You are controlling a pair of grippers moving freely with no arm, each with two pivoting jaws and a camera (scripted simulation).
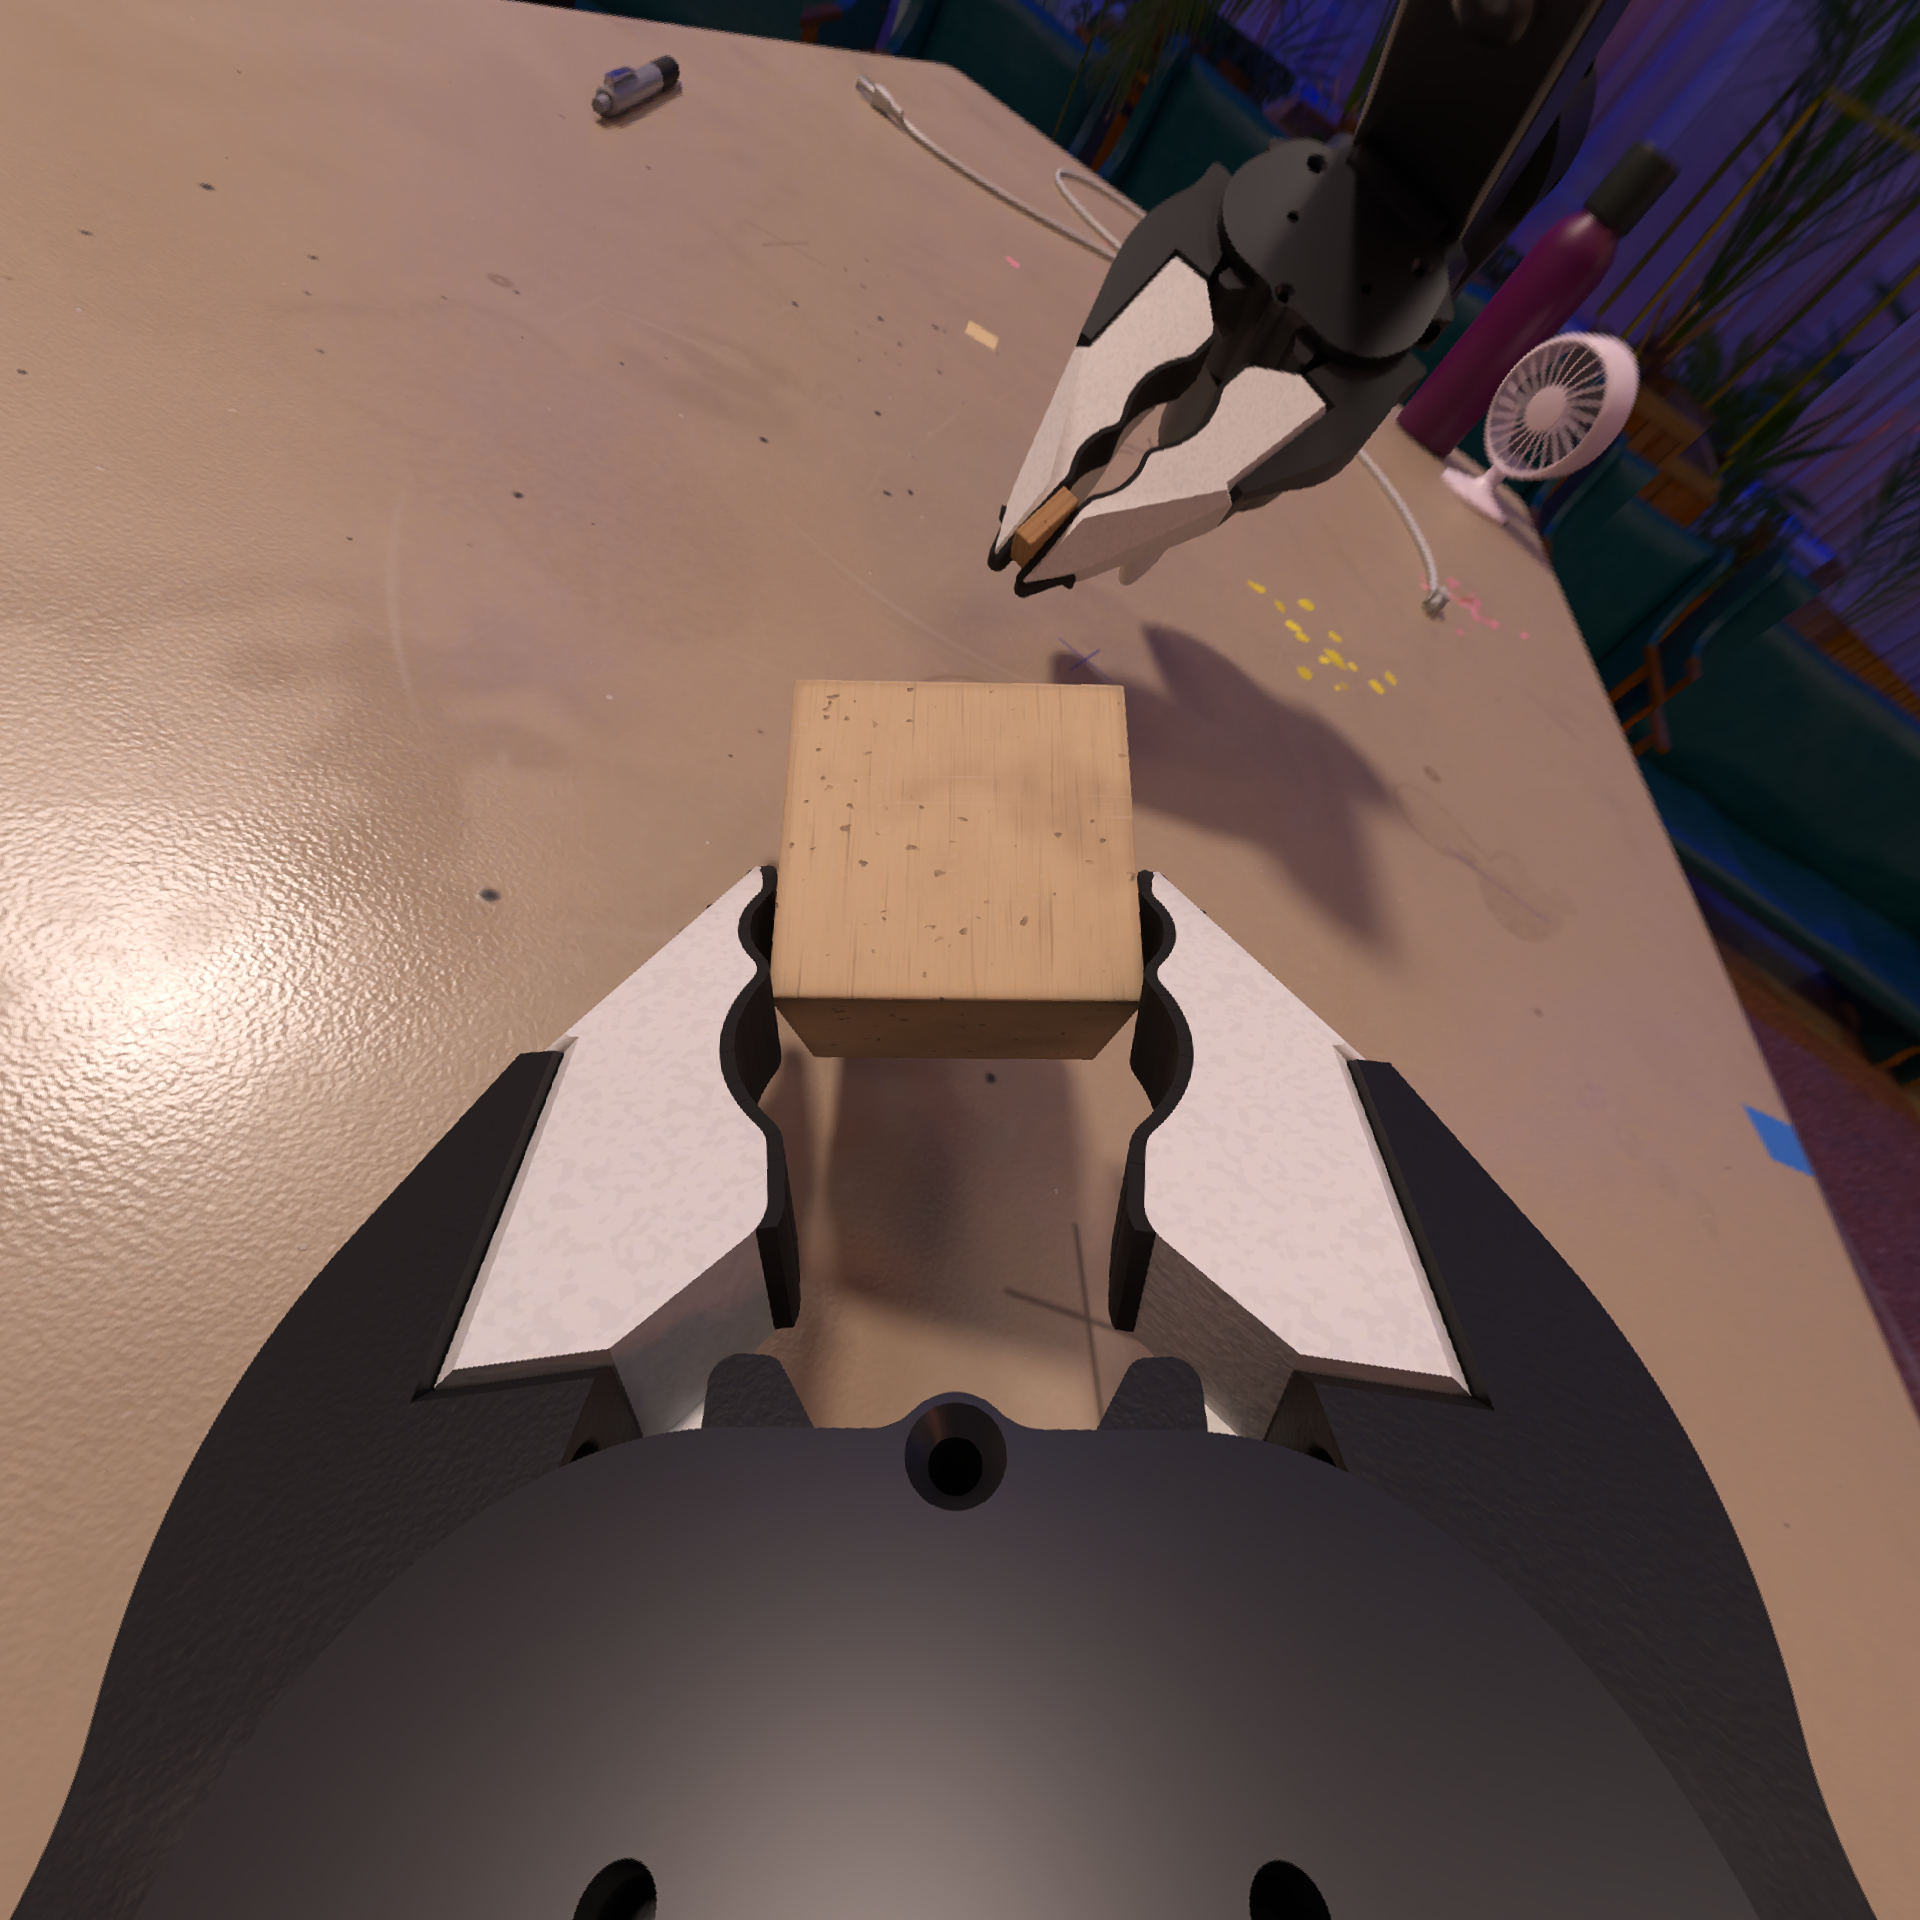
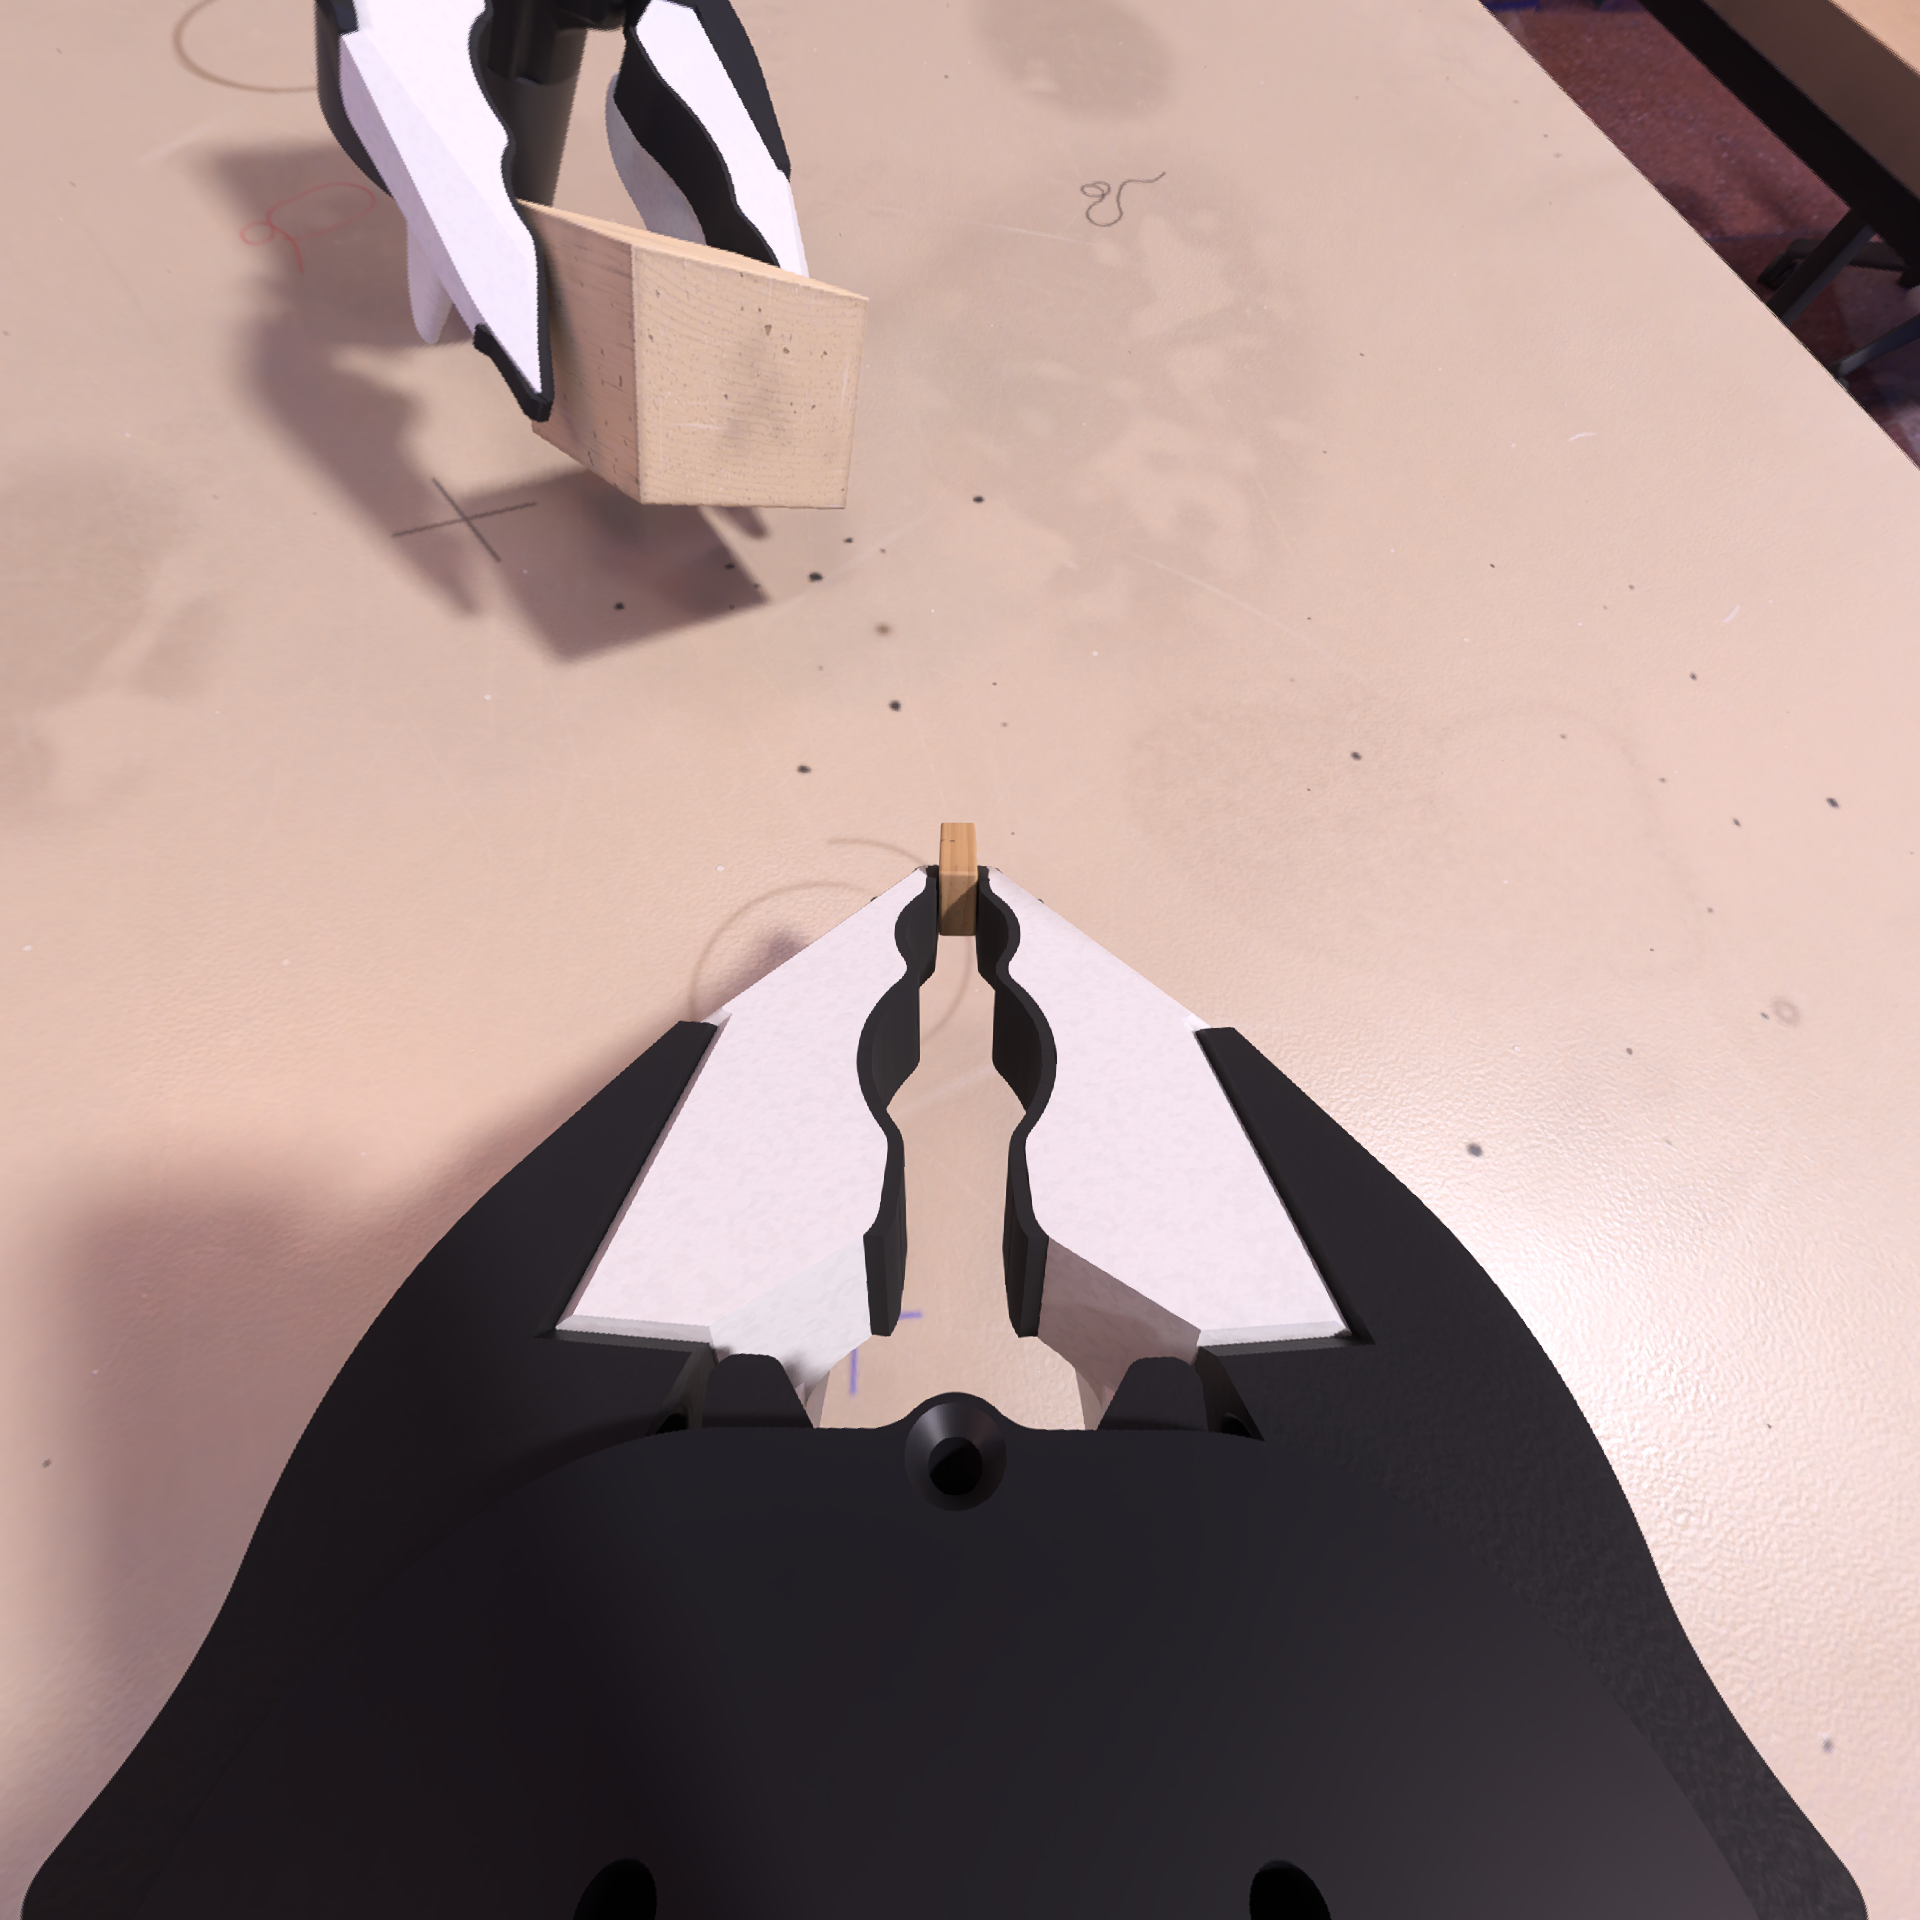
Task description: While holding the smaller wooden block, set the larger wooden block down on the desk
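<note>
- Left gripper (image 1: 956, 935) is clamped on the larger wooden block (image 1: 951, 842); its two fingers are spread wide and press the block's opposite side faces near the end closer to the camera.
- Seen from the right wrist view, the larger wooden block (image 2: 717, 374) hangs clear of the desk (image 2: 1351, 831), tilted, with its own dark shadow lying apart from it on the surface below; a thin pencilled cross is drawn on the desk beside that shadow.
- Right gripper (image 2: 957, 894) has its fingers drawn nearly together, pinching the smaller wooden block (image 2: 957, 878) right at the tips; the block stands upright between them and pokes out a little past the tips.
- From the left wrist view, the right gripper (image 1: 1039, 551) hovers above the desk (image 1: 416, 623), beyond and to the right of the larger block, well apart from it, with the smaller wooden block (image 1: 1042, 525) showing as a brown sliver at its tips.
- Elsewhere on the desk: a small grey marker-like object (image 1: 636, 85) near the far edge, a white cable (image 1: 987, 177) running behind the right gripper, a small white fan (image 1: 1548, 416) and a dark magenta bottle (image 1: 1527, 301) near the right edge, and yellow paint flecks (image 1: 1320, 644).
</note>
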